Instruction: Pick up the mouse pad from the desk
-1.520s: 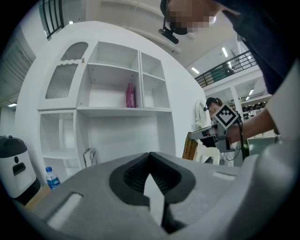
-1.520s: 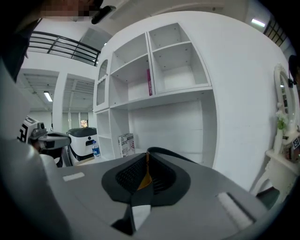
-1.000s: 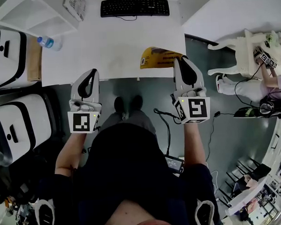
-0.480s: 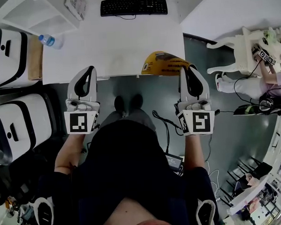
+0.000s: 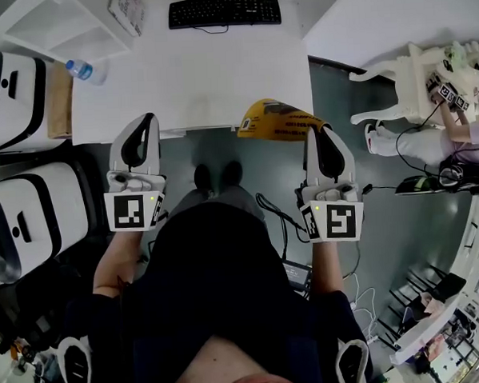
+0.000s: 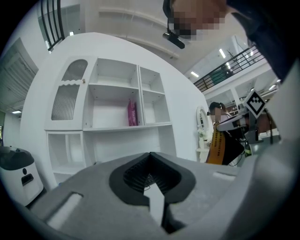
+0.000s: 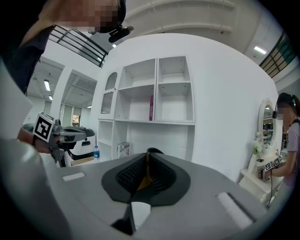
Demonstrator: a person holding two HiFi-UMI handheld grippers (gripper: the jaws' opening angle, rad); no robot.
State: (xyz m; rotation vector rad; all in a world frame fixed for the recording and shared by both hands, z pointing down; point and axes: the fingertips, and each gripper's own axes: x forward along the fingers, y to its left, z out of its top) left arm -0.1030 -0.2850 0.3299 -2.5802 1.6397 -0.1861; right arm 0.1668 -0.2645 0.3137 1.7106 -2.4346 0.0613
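Note:
The yellow mouse pad (image 5: 274,118) hangs past the front edge of the white desk (image 5: 193,77), pinched at its near corner by my right gripper (image 5: 312,130), which is shut on it. In the right gripper view only the pad's thin orange edge (image 7: 144,177) shows between the closed jaws of that gripper (image 7: 147,153). My left gripper (image 5: 144,120) hovers at the desk's front edge, shut with nothing in it; its jaws (image 6: 150,157) meet in the left gripper view. There the pad (image 6: 219,147) shows at the right, yellow on top and black underneath.
A black keyboard (image 5: 224,11) lies at the back of the desk and a water bottle (image 5: 81,71) at its left edge. White machines (image 5: 10,87) stand at the left, white furniture (image 5: 410,82) at the right. Cables (image 5: 277,213) lie on the floor. A white shelf unit (image 6: 117,108) stands ahead.
My right gripper has drawn back from the desk and to the right, pulling the yellow pad off the desk top. My left gripper shifted slightly left.

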